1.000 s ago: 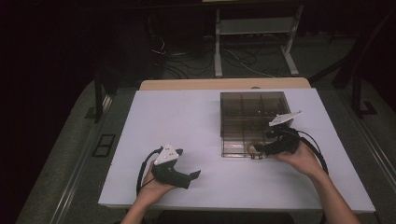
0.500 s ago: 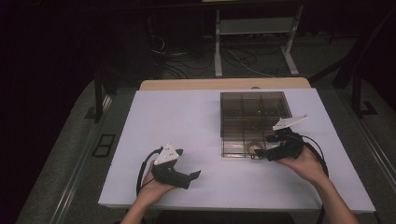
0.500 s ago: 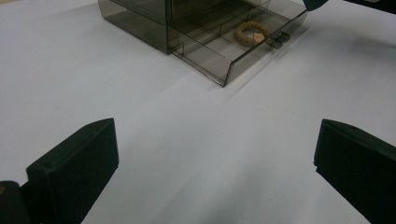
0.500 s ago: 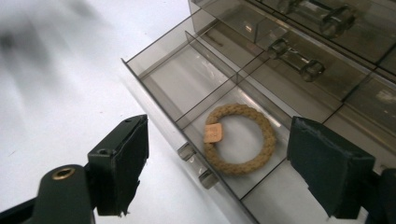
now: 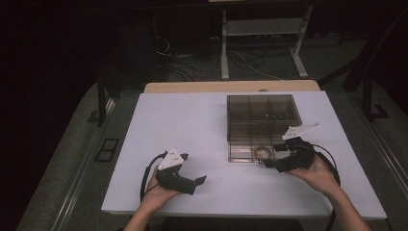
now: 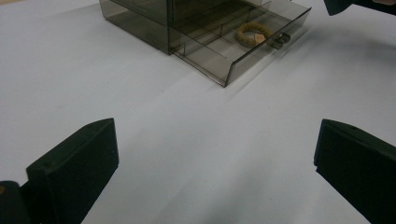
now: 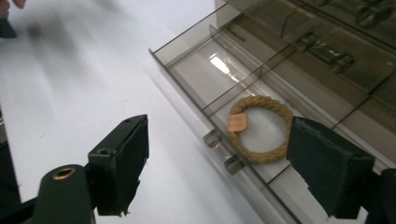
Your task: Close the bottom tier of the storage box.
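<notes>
The smoked-plastic organiser box [image 5: 262, 124] sat on the white surface [image 5: 192, 125] with its front drawer [image 7: 243, 116] pulled out, and a braided rope ring [image 7: 259, 134] with a small tan tag lay flat in one of the drawer's compartments. The right gripper [image 5: 273, 163] hovered just before the drawer front, its jaws standing wide and holding nothing; in the right gripper view the small drawer handle [image 7: 222, 150] lay between and ahead of them, untouched. The left gripper [image 5: 199, 180] rested well apart near the front edge of the surface, its jaws spread wide and empty too.

The main risk lay in the light box itself. With nothing bracing it, a push or pull on the handle would likely slide the whole box across the smooth surface instead of moving the drawer. The handle was small and clear, so the broad jaws could close beside it or slip off. An approach set too high could strike the drawer's thin front wall and jolt the ring into the neighbouring compartment.
</notes>
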`<state>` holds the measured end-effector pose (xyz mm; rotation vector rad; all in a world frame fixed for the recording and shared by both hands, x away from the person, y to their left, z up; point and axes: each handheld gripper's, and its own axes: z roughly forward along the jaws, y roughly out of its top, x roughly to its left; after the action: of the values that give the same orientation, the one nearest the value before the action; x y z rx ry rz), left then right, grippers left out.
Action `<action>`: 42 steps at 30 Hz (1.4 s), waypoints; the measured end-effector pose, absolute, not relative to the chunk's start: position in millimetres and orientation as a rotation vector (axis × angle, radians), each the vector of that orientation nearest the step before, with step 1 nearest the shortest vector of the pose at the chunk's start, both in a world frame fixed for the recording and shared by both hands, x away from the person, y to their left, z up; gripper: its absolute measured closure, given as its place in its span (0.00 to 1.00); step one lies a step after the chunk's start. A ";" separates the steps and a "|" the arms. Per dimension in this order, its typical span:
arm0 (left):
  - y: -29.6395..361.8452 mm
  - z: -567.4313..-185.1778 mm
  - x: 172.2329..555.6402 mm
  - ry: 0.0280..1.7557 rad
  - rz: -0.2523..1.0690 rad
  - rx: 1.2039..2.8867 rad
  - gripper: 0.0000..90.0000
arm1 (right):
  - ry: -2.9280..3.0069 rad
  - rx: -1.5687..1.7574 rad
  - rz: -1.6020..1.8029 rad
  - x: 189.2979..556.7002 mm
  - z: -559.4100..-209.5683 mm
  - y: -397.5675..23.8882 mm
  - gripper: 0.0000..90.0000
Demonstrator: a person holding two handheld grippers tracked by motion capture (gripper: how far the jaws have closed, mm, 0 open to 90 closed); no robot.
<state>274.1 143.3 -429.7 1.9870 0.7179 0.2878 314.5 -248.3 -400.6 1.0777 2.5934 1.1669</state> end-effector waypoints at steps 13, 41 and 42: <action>143.6 -429.3 273.5 0.715 0.289 1.987 0.00 | 2.679 1.007 1.173 308.3 -404.1 -243.5 0.25; 143.1 -428.8 273.0 0.711 0.287 1.986 0.00 | 2.806 0.920 1.136 305.4 -413.7 -232.0 0.47; 143.1 -428.9 273.0 0.711 0.287 1.985 0.00 | 2.808 0.923 1.127 305.6 -414.4 -231.8 0.50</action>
<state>273.0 143.1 -428.9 1.9847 0.7106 0.2875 305.6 -231.8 -414.4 0.9228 2.8081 1.1274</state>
